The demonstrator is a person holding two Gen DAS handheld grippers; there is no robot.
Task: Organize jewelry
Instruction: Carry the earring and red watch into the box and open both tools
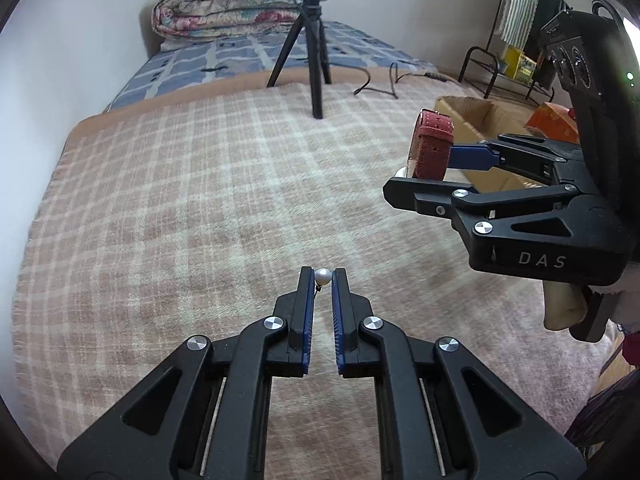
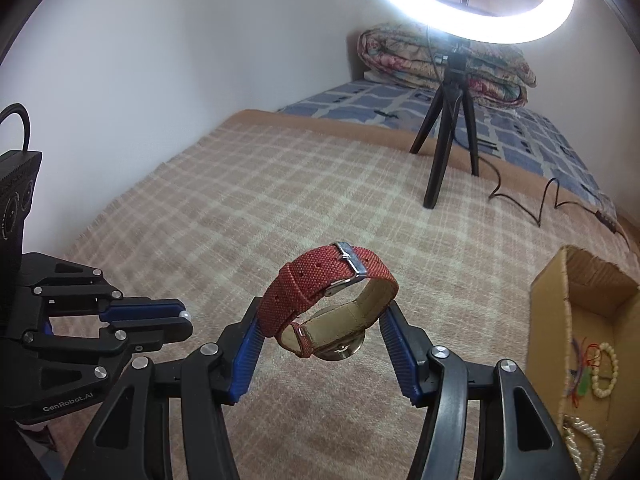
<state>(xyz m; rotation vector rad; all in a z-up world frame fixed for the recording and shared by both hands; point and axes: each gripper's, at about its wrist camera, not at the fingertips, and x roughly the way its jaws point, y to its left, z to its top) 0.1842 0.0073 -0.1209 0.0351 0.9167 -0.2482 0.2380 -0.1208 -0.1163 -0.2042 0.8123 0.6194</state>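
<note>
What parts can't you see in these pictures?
- Watch face: right wrist view, turned down and away, behind its red strap.
- Pearl earring: left wrist view, its pin is too small, tucked between the left tool pads.
- Cardboard box: right wrist view, cut off by the edge, so some jewelry inside is hidden.

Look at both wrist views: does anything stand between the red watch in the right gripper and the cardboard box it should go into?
Nothing visible does. The right gripper holds the red watch above the checked blanket, and the open cardboard box lies just to its right with only bare blanket between them. The left gripper, holding a pearl, is on the opposite side.
</note>
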